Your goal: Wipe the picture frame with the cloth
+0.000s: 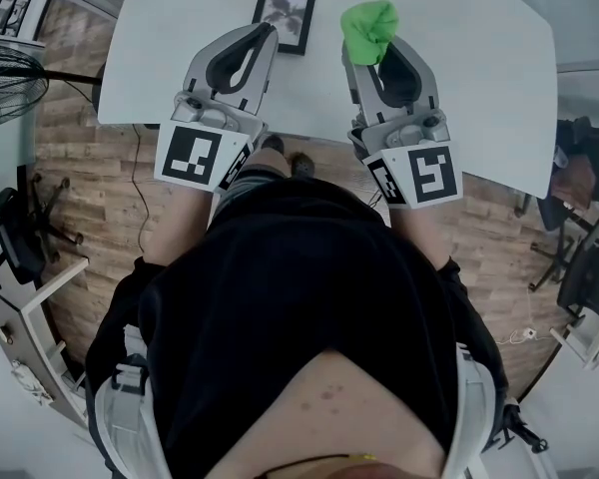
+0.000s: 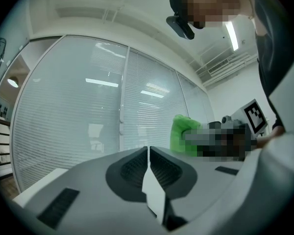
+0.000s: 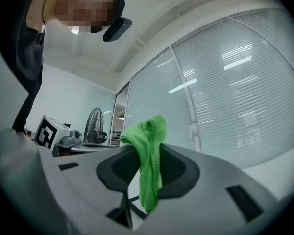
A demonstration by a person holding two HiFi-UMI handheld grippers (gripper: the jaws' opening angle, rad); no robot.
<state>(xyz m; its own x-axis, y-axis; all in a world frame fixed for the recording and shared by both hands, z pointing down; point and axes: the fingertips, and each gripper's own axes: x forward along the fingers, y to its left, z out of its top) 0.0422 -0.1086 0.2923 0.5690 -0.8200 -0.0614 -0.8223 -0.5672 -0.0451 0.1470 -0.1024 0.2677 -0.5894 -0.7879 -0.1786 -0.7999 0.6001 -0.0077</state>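
Note:
A black picture frame (image 1: 286, 18) with a grey print lies flat on the white table (image 1: 479, 78), near its far edge. My left gripper (image 1: 267, 31) hovers at the frame's near left side, and its tips overlap that edge in the head view. In the left gripper view the left gripper (image 2: 148, 153) is shut, with nothing between its pads. The right gripper (image 1: 377, 46) is shut on a green cloth (image 1: 369, 26) that bunches above its tips. In the right gripper view the cloth (image 3: 149, 165) hangs down between the jaws.
The table's near edge runs just under both grippers, and a wooden floor lies below. A standing fan (image 1: 2, 83) is at the left. Office chairs (image 1: 584, 277) stand at the right. A glass wall with blinds (image 2: 88, 116) rises beyond the table.

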